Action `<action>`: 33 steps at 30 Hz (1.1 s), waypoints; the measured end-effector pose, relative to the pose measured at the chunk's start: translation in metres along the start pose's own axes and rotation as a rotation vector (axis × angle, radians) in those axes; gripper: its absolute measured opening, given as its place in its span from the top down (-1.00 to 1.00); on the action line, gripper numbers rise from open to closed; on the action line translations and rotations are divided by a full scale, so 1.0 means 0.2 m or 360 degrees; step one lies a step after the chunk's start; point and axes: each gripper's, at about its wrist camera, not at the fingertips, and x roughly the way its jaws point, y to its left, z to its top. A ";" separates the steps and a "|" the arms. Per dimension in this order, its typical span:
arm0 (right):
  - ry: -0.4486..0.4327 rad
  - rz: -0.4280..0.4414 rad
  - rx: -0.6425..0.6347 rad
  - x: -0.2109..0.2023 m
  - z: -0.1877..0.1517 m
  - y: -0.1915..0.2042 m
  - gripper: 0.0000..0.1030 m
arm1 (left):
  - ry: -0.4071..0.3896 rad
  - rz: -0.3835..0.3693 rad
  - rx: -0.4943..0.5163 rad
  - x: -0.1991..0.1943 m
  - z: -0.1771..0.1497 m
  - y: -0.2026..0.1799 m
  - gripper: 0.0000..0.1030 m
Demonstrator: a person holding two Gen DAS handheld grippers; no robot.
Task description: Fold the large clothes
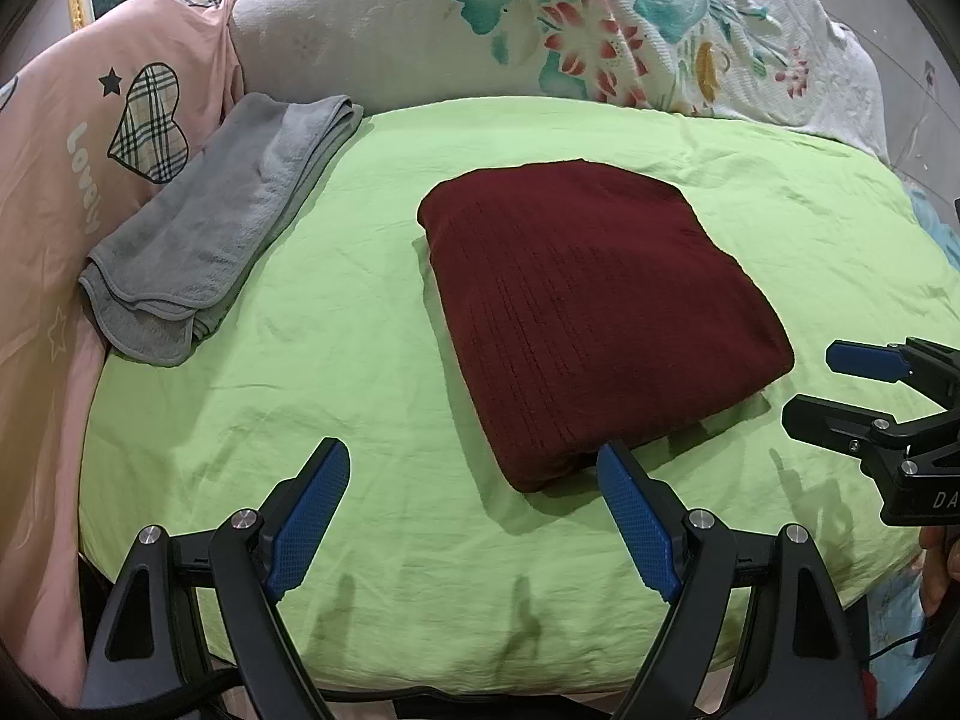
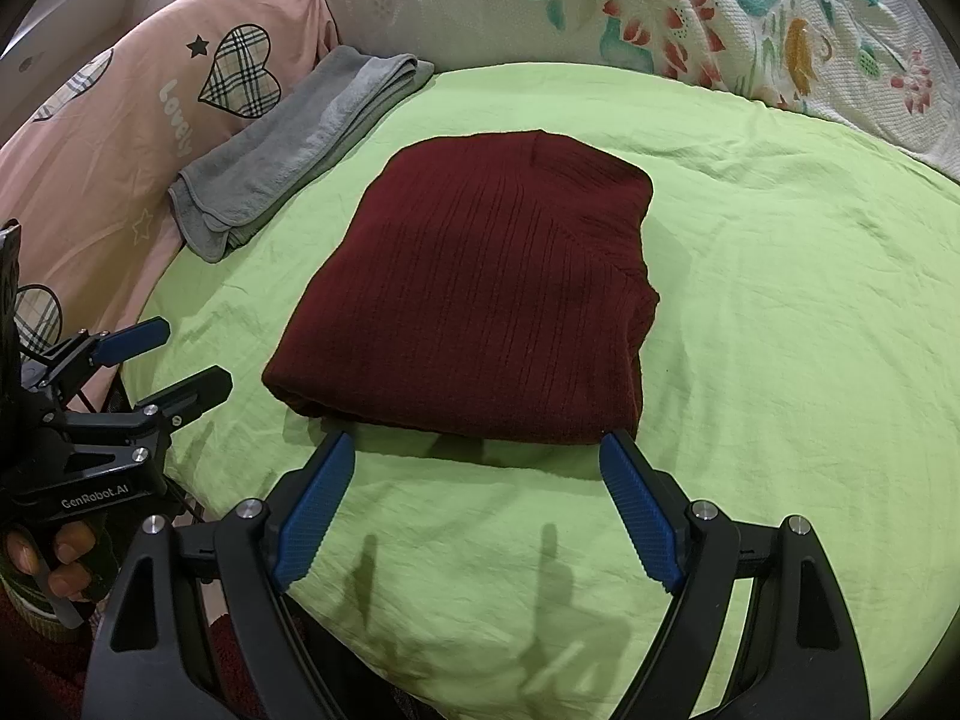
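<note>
A dark red ribbed sweater (image 1: 594, 312) lies folded into a neat rectangle on the green sheet (image 1: 300, 360); it also shows in the right wrist view (image 2: 480, 294). My left gripper (image 1: 474, 468) is open and empty, hovering just short of the sweater's near corner. My right gripper (image 2: 477, 456) is open and empty, hovering just in front of the sweater's near edge. The right gripper also shows at the right edge of the left wrist view (image 1: 834, 384), and the left gripper at the left edge of the right wrist view (image 2: 180, 354).
A folded grey towel (image 1: 222, 228) lies at the sheet's left edge, against a pink duvet (image 1: 90, 138) with plaid hearts. A white floral quilt (image 1: 600, 30) is piled along the back. The green sheet (image 2: 780, 360) extends to the right of the sweater.
</note>
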 end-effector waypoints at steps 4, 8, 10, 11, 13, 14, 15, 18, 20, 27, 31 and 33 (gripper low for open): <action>0.0000 0.0001 0.0000 0.00 0.00 0.00 -0.63 | 0.0000 -0.0002 0.0004 0.00 0.00 -0.01 -0.65; 0.0000 0.0000 0.0001 0.00 0.00 0.00 -0.63 | 0.0000 -0.0003 0.0004 0.00 0.00 -0.01 -0.65; -0.0001 0.0002 0.0001 0.00 0.00 0.00 -0.63 | 0.0000 -0.0003 0.0005 0.00 0.00 -0.01 -0.65; -0.0002 0.0002 0.0002 0.00 0.00 0.00 -0.63 | 0.0000 -0.0003 0.0004 0.00 0.00 -0.01 -0.65; -0.0002 0.0003 0.0002 -0.01 0.01 0.00 -0.63 | 0.0000 -0.0008 0.0012 0.00 0.00 -0.01 -0.65; -0.0003 0.0003 0.0001 -0.01 0.01 0.00 -0.63 | -0.0001 -0.0011 0.0016 0.00 0.01 -0.01 -0.65; -0.0003 0.0002 0.0001 -0.01 0.01 0.00 -0.63 | -0.0002 -0.0012 0.0019 0.00 0.01 -0.02 -0.65; -0.0003 0.0005 0.0000 -0.01 0.01 0.00 -0.63 | -0.0006 -0.0019 0.0025 0.00 0.01 -0.02 -0.65; -0.0003 0.0004 0.0000 -0.01 0.01 0.00 -0.63 | -0.0007 -0.0024 0.0030 0.01 0.02 -0.01 -0.65; -0.0006 0.0003 -0.0004 -0.02 0.03 0.00 -0.63 | -0.0008 -0.0010 0.0031 0.01 0.03 -0.01 -0.65; -0.0006 -0.0009 -0.0012 -0.02 0.07 -0.02 -0.63 | -0.0025 0.0005 0.0045 0.02 0.04 -0.01 -0.65; -0.0008 -0.0008 -0.0012 -0.01 0.09 -0.04 -0.63 | -0.0031 0.0010 0.0056 0.03 0.06 -0.01 -0.65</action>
